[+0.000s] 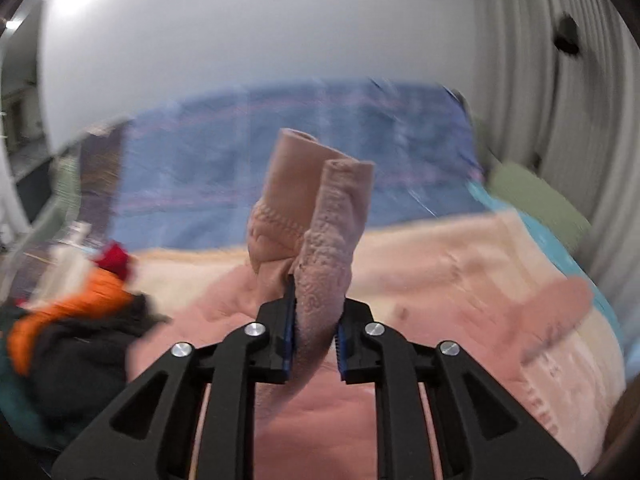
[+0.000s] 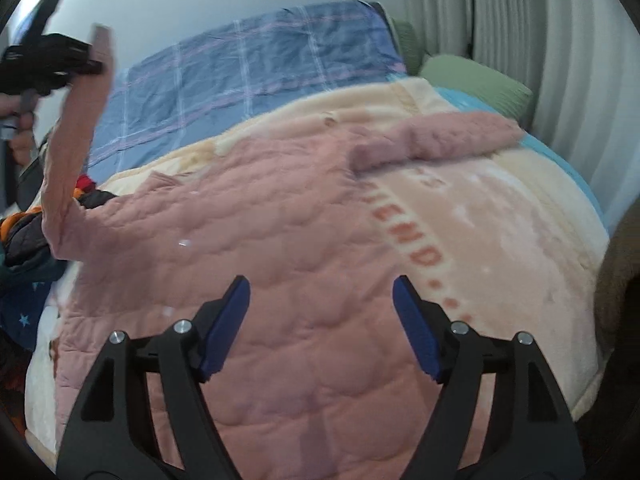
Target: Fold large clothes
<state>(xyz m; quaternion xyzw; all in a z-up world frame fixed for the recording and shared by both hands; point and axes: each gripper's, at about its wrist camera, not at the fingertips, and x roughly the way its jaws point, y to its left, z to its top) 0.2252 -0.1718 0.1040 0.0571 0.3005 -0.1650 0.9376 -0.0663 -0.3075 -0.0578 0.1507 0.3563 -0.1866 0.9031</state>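
On the bed: pink quilted jacket [image 2: 280, 240] spread flat over a cream blanket [image 2: 500, 216] w/ orange lettering
Left tongs [image 1: 316, 332]: pinched tight on the cuff end of the jacket's left sleeve [image 1: 320, 216], fleecy lining showing, cuff sticking up past the pads
Left sleeve, right-wrist view: lifted clear of the bed, hanging in a strip from the left tongs [image 2: 86, 62] at upper left down to the jacket shoulder
Right tongs [image 2: 322, 320]: spread wide, nothing between them, over the jacket's body
Other sleeve [image 2: 436, 138]: lying flat, reaching toward the far right of the blanket
Behind: blue checked duvet [image 2: 248, 68], green pillow [image 2: 476, 80] by the curtain [image 2: 540, 20]
Left side: heap of dark & orange clothes [image 1: 68, 320] just beside the jacket
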